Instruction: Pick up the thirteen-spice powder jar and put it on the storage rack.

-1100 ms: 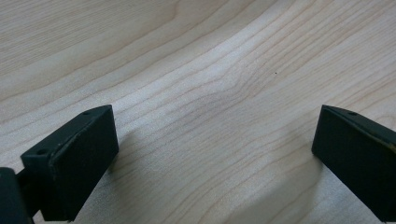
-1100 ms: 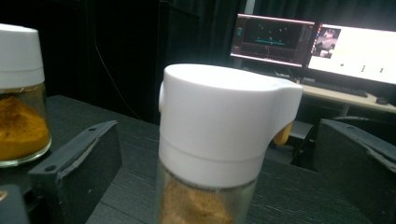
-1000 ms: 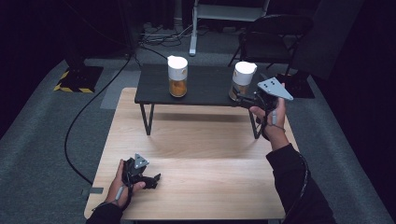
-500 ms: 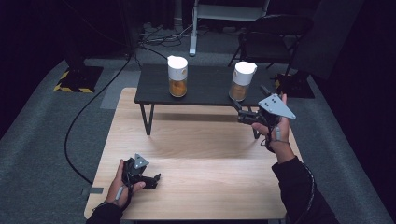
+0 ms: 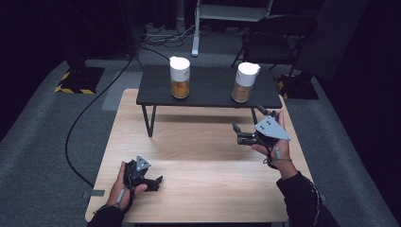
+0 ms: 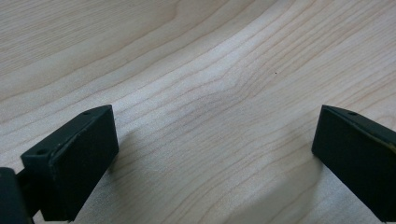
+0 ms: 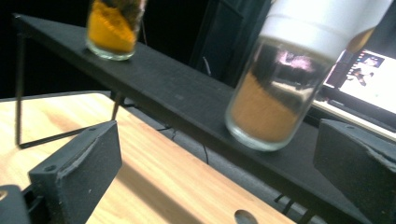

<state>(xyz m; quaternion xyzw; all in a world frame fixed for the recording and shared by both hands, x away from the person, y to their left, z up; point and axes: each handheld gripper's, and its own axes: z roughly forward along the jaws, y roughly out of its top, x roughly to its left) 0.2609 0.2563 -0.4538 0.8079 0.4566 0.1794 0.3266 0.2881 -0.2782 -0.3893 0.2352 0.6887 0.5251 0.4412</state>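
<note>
Over on the right, the right gripper (image 5: 243, 134) hangs in the air above the light wooden table (image 5: 203, 198), held up in the person's right hand (image 5: 272, 144), jaws spread wide with nothing between them. It sits just in front of the right end of the low black shelf (image 5: 208, 92), which stands on thin metal legs across the far part of the table. On that shelf stand 2 glass jars with white lids, well apart from each other. The right jar (image 5: 245, 82), holding a brownish powder, is the one nearest the raised gripper; in the right gripper view this jar (image 7: 289, 88) looms large, tilted in the frame, framed between the 2 black jaws but not touched by either, and it stands close to the shelf's near edge. The left jar (image 5: 179, 78) carries a brighter orange-yellow powder, and its base (image 7: 114, 28) peeks in at the top left of the right gripper view. Down at the near left, the left gripper (image 5: 153, 182) rests low on the tabletop in the person's left hand (image 5: 124, 189), pointing toward the right; its own view shows bare wood grain (image 6: 210, 93) between 2 jaws set wide apart, empty. A black cable (image 5: 90, 118) snakes across the grey floor to the left of the table, and a dark folding chair (image 5: 274, 35) stands behind the shelf at the far right.
</note>
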